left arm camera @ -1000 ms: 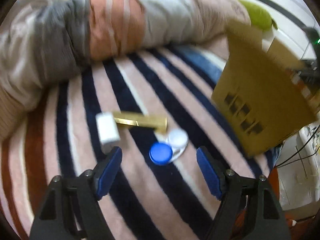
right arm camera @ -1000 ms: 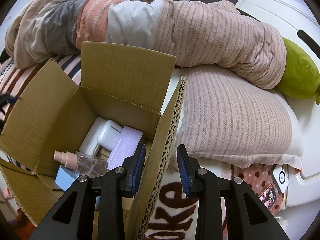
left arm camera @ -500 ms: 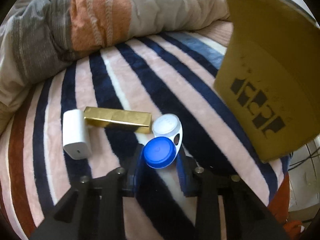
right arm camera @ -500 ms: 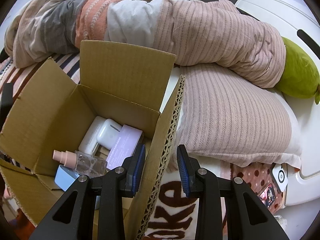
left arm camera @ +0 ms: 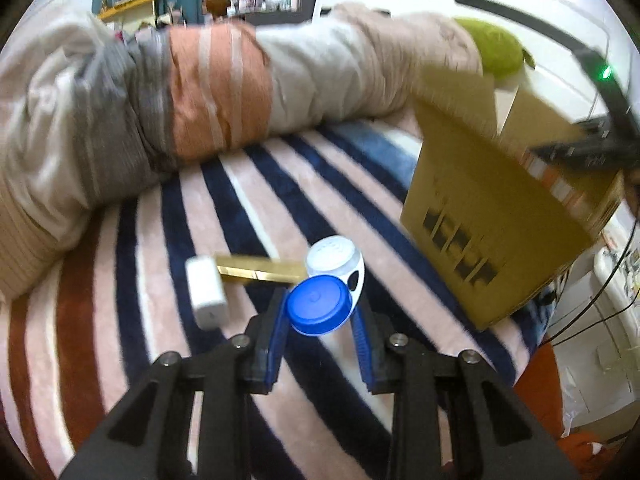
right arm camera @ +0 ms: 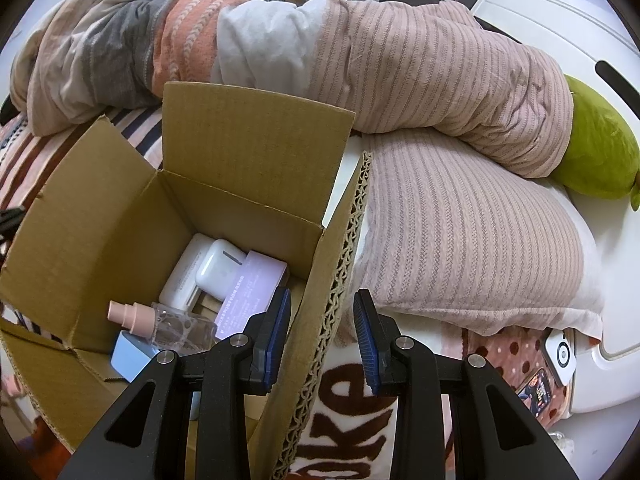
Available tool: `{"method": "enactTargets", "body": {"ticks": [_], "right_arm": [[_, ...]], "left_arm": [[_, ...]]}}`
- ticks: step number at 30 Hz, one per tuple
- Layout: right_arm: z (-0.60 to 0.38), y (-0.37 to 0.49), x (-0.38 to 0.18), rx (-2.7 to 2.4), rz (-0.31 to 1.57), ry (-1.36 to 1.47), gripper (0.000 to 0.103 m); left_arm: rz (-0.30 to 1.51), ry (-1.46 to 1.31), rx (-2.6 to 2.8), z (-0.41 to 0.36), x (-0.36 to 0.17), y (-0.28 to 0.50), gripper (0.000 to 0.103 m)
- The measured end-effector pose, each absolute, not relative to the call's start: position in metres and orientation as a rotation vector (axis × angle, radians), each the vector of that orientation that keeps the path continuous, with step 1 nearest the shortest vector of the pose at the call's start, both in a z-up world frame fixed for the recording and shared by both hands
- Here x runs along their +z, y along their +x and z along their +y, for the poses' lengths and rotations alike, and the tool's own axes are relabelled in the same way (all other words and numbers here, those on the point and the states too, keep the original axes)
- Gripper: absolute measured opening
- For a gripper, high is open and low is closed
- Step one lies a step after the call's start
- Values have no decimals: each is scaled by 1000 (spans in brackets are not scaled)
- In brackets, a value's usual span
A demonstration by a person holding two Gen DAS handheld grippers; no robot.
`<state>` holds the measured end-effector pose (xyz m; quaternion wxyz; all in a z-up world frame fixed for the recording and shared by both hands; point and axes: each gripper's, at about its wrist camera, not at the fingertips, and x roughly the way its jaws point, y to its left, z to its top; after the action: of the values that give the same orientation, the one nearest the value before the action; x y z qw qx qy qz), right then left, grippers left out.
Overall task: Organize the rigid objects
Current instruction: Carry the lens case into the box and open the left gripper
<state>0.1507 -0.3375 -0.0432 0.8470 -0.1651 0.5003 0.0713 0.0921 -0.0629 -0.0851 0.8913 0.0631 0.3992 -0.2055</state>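
My left gripper (left arm camera: 319, 312) is shut on a contact lens case (left arm camera: 334, 254) with one blue and one white cap, holding it a little above the striped blanket (left arm camera: 168, 320). Below it on the blanket lie a white charger (left arm camera: 206, 292) and a gold bar-shaped box (left arm camera: 260, 272). To the right stands the cardboard box (left arm camera: 480, 216). My right gripper (right arm camera: 323, 304) is shut on the box's upright flap (right arm camera: 340, 264). Inside the box (right arm camera: 120, 208) lie a white earbud case (right arm camera: 218, 266), a lilac packet (right arm camera: 252, 292), a pink-capped spray bottle (right arm camera: 160, 320) and a pale blue item (right arm camera: 128, 354).
A rolled duvet (right arm camera: 360, 60) runs along the back of the bed, with a green plush (right arm camera: 596, 148) at its right end. A ribbed pink pillow (right arm camera: 460, 232) lies right of the box. A phone (right arm camera: 538, 390) and a white device (right arm camera: 560, 354) sit at the bed's lower right.
My left gripper closed on the lens case and lifted it off the blanket; the charger and gold box stayed put. My right gripper and the box flap have not moved.
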Motion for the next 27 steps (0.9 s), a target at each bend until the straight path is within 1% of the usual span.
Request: {"method": "enactTargets", "body": {"ticks": [6,11,14,22,27], "right_arm": [[-337,151,-43,152,1054,-349,27],[-337,150,-43,151,1053,-351,27],[-337,150,-43,152,1052,-348,27],[-338,150,-42,157,1051,-346,27],[-336,150,-43,154,1051,-365,27]], "left_arm": [[710,138,-448,-75,-18,89,27],[689,148,-536,-115,16,90,27],[763,120,-638,-144,16,97,27],[996,119,-776,-206,-20,111,27],[1024,114,-786,-208,-21,112,27]]}}
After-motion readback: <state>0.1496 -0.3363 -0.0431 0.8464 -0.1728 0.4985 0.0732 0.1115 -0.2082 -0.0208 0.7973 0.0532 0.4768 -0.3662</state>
